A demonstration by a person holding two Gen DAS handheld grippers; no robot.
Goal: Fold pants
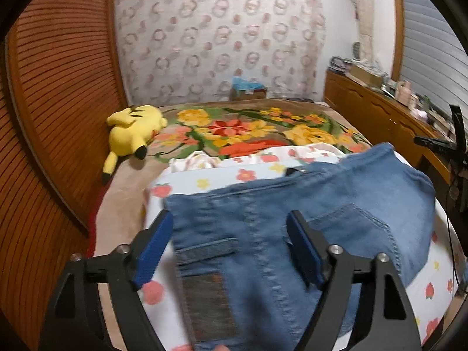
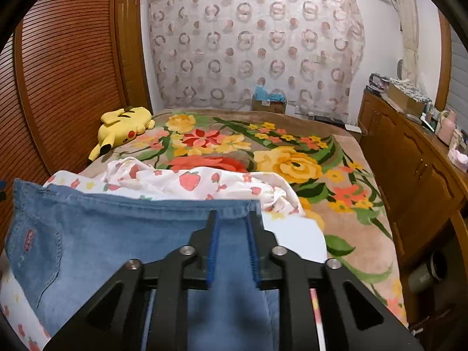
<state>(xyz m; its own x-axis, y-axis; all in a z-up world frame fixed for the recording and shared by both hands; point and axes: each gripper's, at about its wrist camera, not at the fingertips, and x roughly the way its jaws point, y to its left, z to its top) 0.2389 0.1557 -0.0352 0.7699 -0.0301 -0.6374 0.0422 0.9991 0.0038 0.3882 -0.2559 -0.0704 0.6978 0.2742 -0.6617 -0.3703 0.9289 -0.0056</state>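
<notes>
Across the middle of both views stretches a bed (image 2: 345,234) under a brown blanket (image 2: 292,134) printed with big yellow and red flowers. On the left stands a wooden slatted door (image 1: 58,93); a curtain (image 2: 257,44) with ring patterns hangs at the far end, and a wooden cabinet (image 2: 409,169) cluttered on top runs down the right side.

Nearer the cameras, a white sheet (image 2: 193,181) with strawberries and small flowers lies bunched over the blanket. On that sheet rest the jeans (image 1: 292,219), light blue denim, folded, filling the lower centre of the left view and the lower left of the right view, with a back pocket showing in each.

Upper left on the bed, a yellow plush toy (image 1: 131,128) lies on its side near the door.

At the bottom of the left view, the left hand-held gripper (image 1: 231,248) is released, its blue pads spread wide on either side of the denim and not pressing it. At the bottom of the right view, the right hand-held gripper (image 2: 234,245) stands narrowly parted at the jeans' hem edge; denim shows in the gap between its pads, and they do not clamp it.
</notes>
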